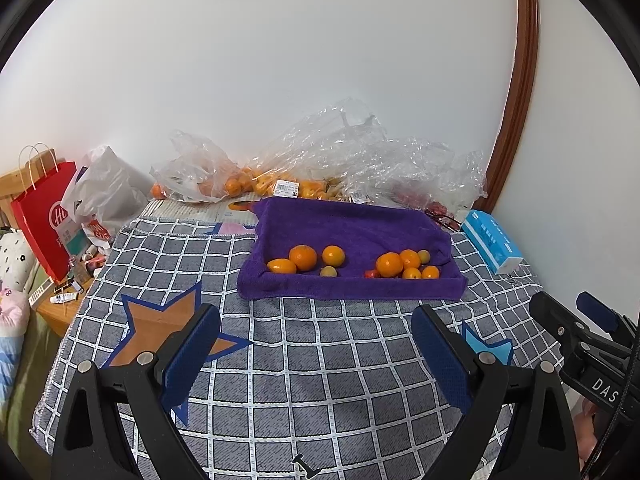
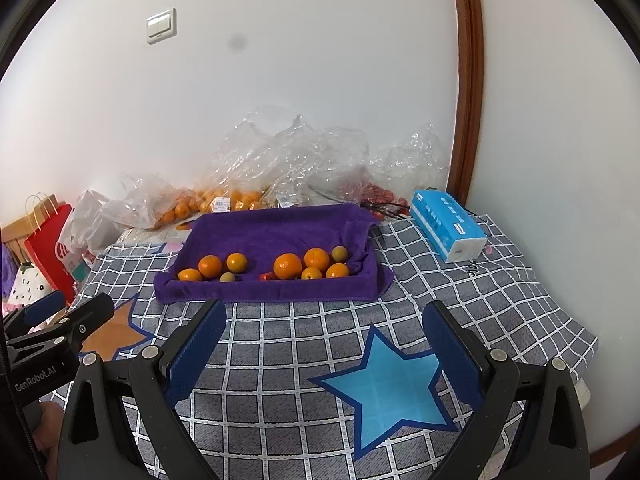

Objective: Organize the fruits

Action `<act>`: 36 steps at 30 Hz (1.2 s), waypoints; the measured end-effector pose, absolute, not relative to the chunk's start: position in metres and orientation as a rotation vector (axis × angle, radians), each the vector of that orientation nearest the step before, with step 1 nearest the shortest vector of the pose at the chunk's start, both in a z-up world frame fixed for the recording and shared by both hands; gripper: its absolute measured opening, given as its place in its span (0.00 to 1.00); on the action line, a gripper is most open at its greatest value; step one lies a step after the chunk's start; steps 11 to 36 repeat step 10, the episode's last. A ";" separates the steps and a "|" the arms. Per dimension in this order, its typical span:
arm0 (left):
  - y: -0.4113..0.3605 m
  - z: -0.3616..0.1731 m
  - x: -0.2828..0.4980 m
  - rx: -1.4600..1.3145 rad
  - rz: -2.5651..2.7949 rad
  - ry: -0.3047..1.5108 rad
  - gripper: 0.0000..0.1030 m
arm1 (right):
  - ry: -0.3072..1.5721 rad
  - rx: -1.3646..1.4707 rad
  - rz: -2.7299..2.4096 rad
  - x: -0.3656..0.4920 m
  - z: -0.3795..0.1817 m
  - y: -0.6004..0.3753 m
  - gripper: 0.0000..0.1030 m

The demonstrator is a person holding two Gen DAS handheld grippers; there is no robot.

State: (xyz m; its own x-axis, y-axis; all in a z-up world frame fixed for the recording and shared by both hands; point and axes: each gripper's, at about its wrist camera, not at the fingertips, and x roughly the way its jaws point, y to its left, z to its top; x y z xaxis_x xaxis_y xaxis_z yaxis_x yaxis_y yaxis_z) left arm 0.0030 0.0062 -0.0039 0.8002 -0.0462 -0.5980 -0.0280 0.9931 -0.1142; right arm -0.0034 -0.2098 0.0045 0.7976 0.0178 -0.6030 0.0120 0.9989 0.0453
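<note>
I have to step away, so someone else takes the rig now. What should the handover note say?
Left gripper: open, empty, above the checked cloth.
Right gripper: open, empty, also short of the purple towel.
Fruits: two loose groups on the towel, four on the left, about seven on the right, sizes and kinds mixed. More oranges sit in plastic bags by the wall.
Done: nothing picked up yet.
Left: all the sorting.
</note>
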 end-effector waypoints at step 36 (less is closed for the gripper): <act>0.007 -0.003 0.002 -0.117 -0.009 0.641 0.94 | 0.649 0.042 0.004 -0.004 0.005 -0.209 0.95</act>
